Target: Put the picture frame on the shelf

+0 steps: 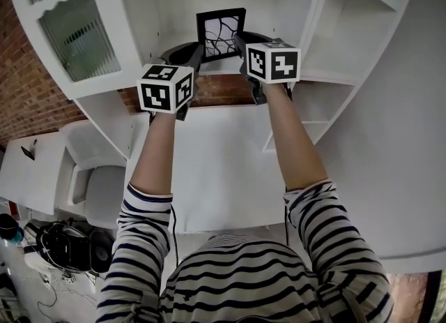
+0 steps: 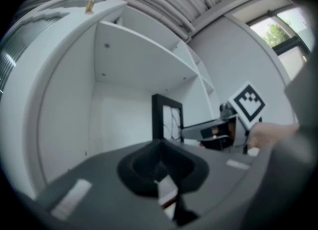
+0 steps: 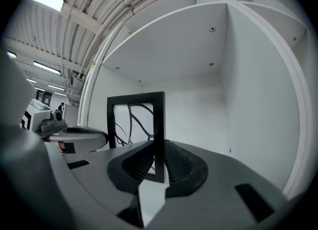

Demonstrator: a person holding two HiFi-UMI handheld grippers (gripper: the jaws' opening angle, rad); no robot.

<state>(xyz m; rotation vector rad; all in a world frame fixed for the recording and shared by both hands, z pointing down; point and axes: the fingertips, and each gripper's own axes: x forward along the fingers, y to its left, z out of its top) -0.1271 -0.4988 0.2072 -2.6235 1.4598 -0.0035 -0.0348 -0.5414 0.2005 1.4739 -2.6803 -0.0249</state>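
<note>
A black picture frame point(image 1: 221, 33) with a white-and-black line drawing stands upright in the middle compartment of the white shelf unit point(image 1: 174, 8). I cannot tell whether its bottom edge touches the board. My left gripper point(image 1: 195, 52) is shut on the frame's left bar, which runs down into the jaw tips in the left gripper view point(image 2: 157, 119). My right gripper point(image 1: 242, 41) is shut on the right bar point(image 3: 159, 139), which stands between the two ribbed pads. Each gripper shows in the other's view: the right gripper point(image 2: 208, 132) and the left gripper point(image 3: 74, 134).
A cabinet door with ribbed glass point(image 1: 77, 35) hangs open at the left. More open compartments point(image 1: 348, 28) lie to the right. Below the shelves is a white desk top point(image 1: 209, 168), with a pale chair point(image 1: 104, 192) and a dark bag point(image 1: 66, 245) at the lower left.
</note>
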